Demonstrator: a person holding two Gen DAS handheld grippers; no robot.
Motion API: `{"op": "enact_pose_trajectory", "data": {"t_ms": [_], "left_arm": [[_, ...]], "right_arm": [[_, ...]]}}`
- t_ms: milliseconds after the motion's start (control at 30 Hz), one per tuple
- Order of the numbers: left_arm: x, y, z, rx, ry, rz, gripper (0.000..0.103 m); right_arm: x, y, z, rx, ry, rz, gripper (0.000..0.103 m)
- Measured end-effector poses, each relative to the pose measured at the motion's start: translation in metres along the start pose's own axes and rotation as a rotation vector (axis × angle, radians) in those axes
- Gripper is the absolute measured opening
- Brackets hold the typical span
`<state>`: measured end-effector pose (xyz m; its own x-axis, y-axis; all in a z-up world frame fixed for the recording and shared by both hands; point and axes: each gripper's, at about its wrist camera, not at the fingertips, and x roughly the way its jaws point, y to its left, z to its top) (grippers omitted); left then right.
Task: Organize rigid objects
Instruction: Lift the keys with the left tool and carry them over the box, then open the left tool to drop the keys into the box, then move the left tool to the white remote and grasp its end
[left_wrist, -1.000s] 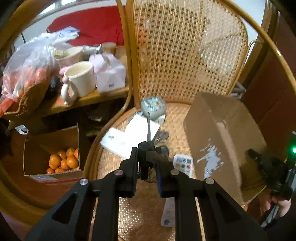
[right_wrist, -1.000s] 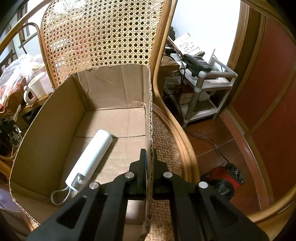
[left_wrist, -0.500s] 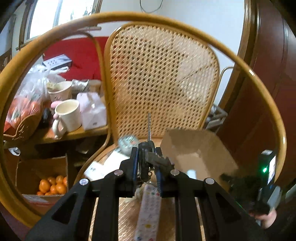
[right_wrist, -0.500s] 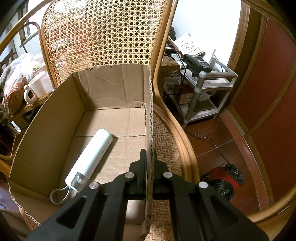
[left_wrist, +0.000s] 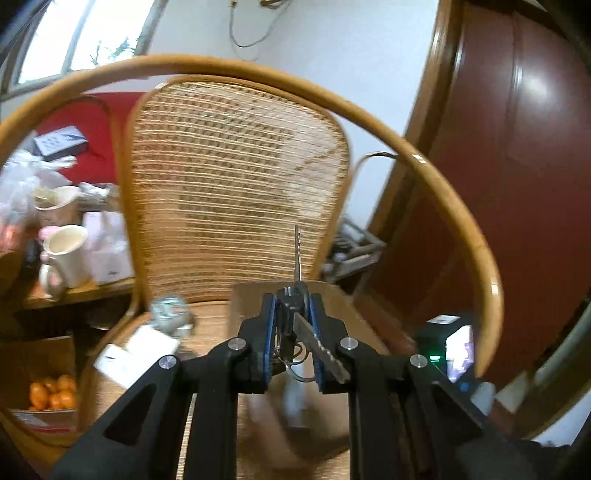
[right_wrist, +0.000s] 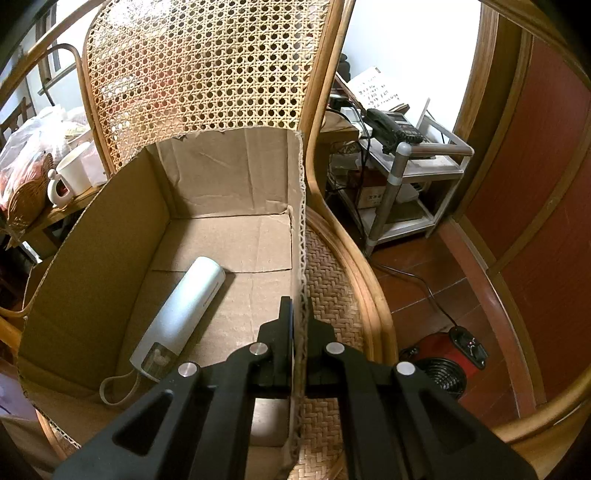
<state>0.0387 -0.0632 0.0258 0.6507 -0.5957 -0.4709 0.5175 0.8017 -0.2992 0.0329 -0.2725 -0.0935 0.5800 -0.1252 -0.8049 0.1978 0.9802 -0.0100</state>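
In the left wrist view, the left gripper (left_wrist: 293, 312) sits in the lower middle of the frame, and its fingers are closed on a bunch of keys (left_wrist: 295, 295). One key points straight up, another slants down to the right, and a key ring hangs below. This view is blurred by motion. Behind the keys is the cane back of the rattan chair (left_wrist: 236, 184), and a cream mug (left_wrist: 66, 254) stands at the left edge.

In the right wrist view, the right gripper (right_wrist: 299, 321) is at the lower middle, its fingers narrow and pinching the right wall of the cardboard box (right_wrist: 301, 229). Inside the box, at the lower left, a white cylindrical device (right_wrist: 184, 314) with a wrist strap lies on the bottom.
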Motion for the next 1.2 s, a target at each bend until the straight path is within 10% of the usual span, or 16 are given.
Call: {"op": "enact_pose_trajectory", "data": {"t_ms": [200, 500, 633, 700, 867, 1200], "left_arm": [[0.018, -0.015, -0.012, 0.012, 0.077, -0.051, 0.016], [0.046, -0.026, -0.035, 0.103, 0.180, 0.101, 0.017], [0.044, -0.018, -0.031, 0.055, 0.183, 0.167, 0.048], [0.041, -0.011, -0.030, 0.038, 0.167, 0.234, 0.085], [0.030, 0.007, -0.022, 0.023, 0.112, 0.316, 0.103], [0.018, 0.057, -0.025, -0.032, 0.148, 0.430, 0.103]], "right_arm": [[0.000, 0.000, 0.000, 0.000, 0.000, 0.000, 0.005], [-0.001, 0.000, 0.000, -0.002, -0.004, 0.000, 0.005], [-0.001, 0.000, 0.000, -0.004, -0.002, -0.002, 0.005], [0.000, 0.000, 0.000, -0.006, -0.002, -0.004, 0.005], [-0.001, 0.001, 0.000, -0.007, -0.003, -0.003, 0.005], [0.000, 0.001, 0.000, -0.007, -0.003, -0.003, 0.005]]}}
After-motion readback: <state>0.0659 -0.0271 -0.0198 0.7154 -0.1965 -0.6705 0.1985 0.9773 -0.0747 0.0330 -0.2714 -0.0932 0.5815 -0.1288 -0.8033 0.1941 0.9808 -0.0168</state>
